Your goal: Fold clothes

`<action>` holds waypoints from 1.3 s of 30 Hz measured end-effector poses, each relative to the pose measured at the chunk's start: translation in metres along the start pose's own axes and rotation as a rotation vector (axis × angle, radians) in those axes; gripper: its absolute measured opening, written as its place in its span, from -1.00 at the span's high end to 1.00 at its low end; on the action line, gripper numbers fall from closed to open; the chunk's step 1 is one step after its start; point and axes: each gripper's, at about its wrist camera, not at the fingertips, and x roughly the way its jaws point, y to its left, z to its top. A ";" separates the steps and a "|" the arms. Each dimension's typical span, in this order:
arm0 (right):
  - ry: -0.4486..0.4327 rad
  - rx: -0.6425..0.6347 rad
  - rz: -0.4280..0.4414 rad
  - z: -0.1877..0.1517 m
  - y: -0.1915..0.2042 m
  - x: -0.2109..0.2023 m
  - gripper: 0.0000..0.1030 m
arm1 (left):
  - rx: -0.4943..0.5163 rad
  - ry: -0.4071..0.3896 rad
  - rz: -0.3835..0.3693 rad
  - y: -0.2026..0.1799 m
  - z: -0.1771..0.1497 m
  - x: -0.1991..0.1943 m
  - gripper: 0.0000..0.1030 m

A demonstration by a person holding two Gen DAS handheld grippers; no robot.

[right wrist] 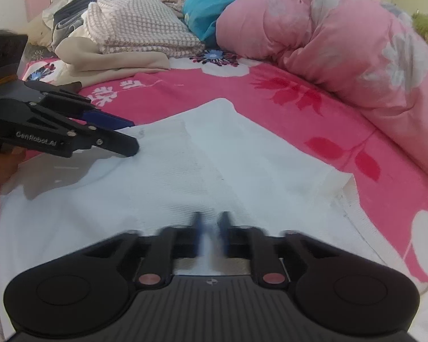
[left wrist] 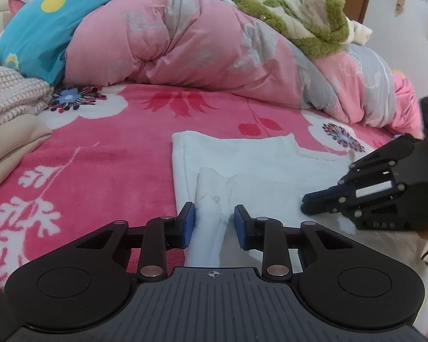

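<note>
Bedroom clutter rings a bed (left wrist: 105, 154) spread with a pink fleece blanket printed with white and red flowers, and the white garment (left wrist: 251, 159) to be folded lies flat on it near the front edge, partly folded, with one layer lying over another.

Its cloth looks like a soft knit with a faint waffled texture, limp enough to crease wherever it is pinched.

Around a raised ridge of this cloth stands the left gripper (left wrist: 214, 222); its blue pads (left wrist: 189, 219) sit just beside the fold on either side, not yet clamped, so nothing is truly gripped there.

At the near hem, the right gripper (right wrist: 211, 228) is blurred in its own view, yet its jaws read as clenched, seemingly pinching a thin bit of fabric between them, though the blur leaves that uncertain.

To do this step well, I judge both pinches should take every layer, sit level with each other along the hem, and lift together so the fold lands square rather than skewed.

Farther out lie a puffy pink quilt (left wrist: 185, 42) with grey flowers, a fuzzy green and cream blanket (left wrist: 308, 17), a turquoise pillow (left wrist: 34, 22), and a stack of folded clothes (right wrist: 134, 25), the top one checked and knitted.
</note>
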 end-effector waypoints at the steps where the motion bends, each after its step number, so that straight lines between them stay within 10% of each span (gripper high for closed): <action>1: -0.007 -0.040 -0.037 0.002 0.008 -0.002 0.97 | -0.006 -0.002 -0.001 0.001 0.001 -0.001 0.46; 18: -0.045 -0.054 -0.191 0.017 0.002 0.010 0.99 | 0.026 -0.007 -0.006 -0.006 0.009 0.003 0.45; 21: -0.041 -0.056 -0.198 0.013 0.005 0.016 0.99 | 0.041 0.002 0.022 -0.008 0.008 0.009 0.84; 29: -0.081 0.036 -0.213 0.007 -0.007 0.015 0.98 | -0.027 -0.006 0.059 0.002 0.008 0.007 0.90; 36: -0.226 0.335 -0.213 -0.018 -0.070 -0.064 0.93 | -0.034 -0.018 0.083 0.002 0.007 0.008 0.89; 39: -0.167 0.269 -0.183 -0.032 -0.071 -0.080 0.89 | -0.036 -0.021 0.097 0.002 0.005 0.010 0.89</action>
